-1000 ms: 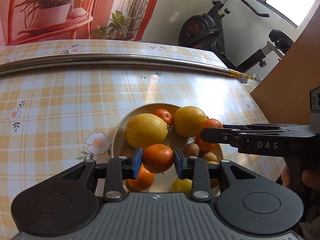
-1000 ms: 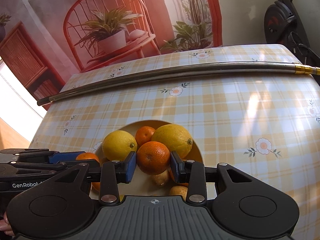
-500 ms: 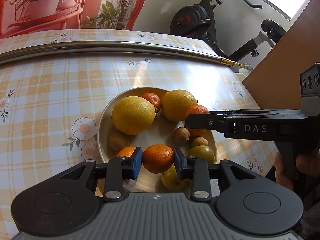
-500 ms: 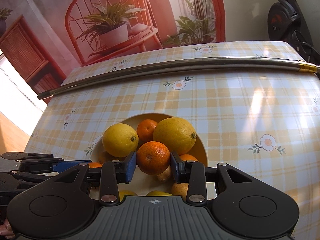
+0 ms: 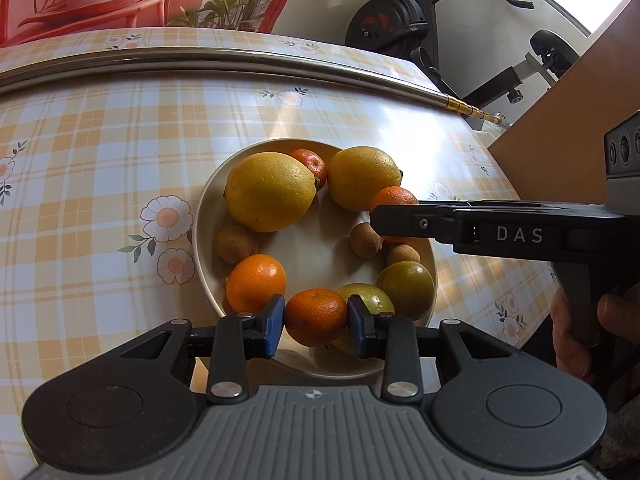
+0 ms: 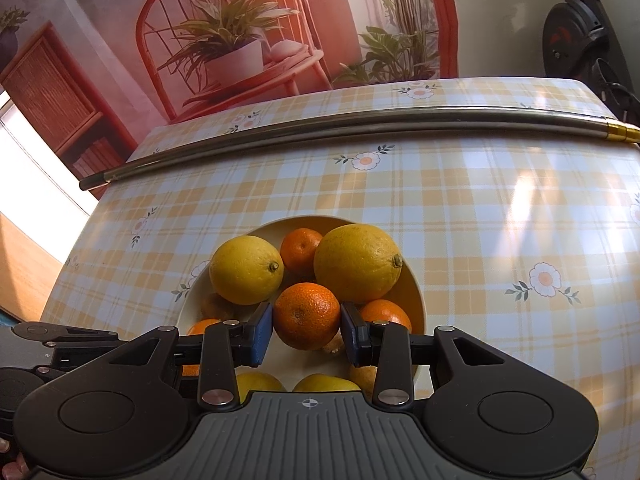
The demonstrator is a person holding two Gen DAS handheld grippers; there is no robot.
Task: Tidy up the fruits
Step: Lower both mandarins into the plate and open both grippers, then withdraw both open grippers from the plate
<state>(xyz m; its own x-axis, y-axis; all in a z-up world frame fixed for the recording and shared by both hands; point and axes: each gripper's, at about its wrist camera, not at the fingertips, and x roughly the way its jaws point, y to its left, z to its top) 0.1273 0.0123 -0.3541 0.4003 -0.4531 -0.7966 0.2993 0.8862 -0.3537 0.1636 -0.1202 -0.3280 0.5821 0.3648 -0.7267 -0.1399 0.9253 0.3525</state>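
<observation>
A cream bowl [image 5: 208,200] on the plaid tablecloth holds two large lemons [image 5: 270,190], tangerines, small brown fruits and green-yellow citrus. My left gripper [image 5: 316,318] is shut on a tangerine [image 5: 316,316] above the bowl's near rim. My right gripper [image 6: 306,318] is shut on another tangerine [image 6: 306,314] over the bowl [image 6: 416,292], in front of its lemons [image 6: 356,262]. The right gripper also reaches in from the right in the left wrist view [image 5: 460,226]. The left gripper's side shows at lower left in the right wrist view [image 6: 60,344].
A metal rod [image 5: 240,60] lies across the far part of the table [image 5: 80,160]; it also shows in the right wrist view [image 6: 360,128]. An exercise bike [image 5: 400,16] stands beyond the table's right end. A brown panel [image 5: 560,140] rises at the right.
Both grippers rose and drew back from the bowl, each still holding its tangerine. More of the bowl's contents show beneath the left gripper.
</observation>
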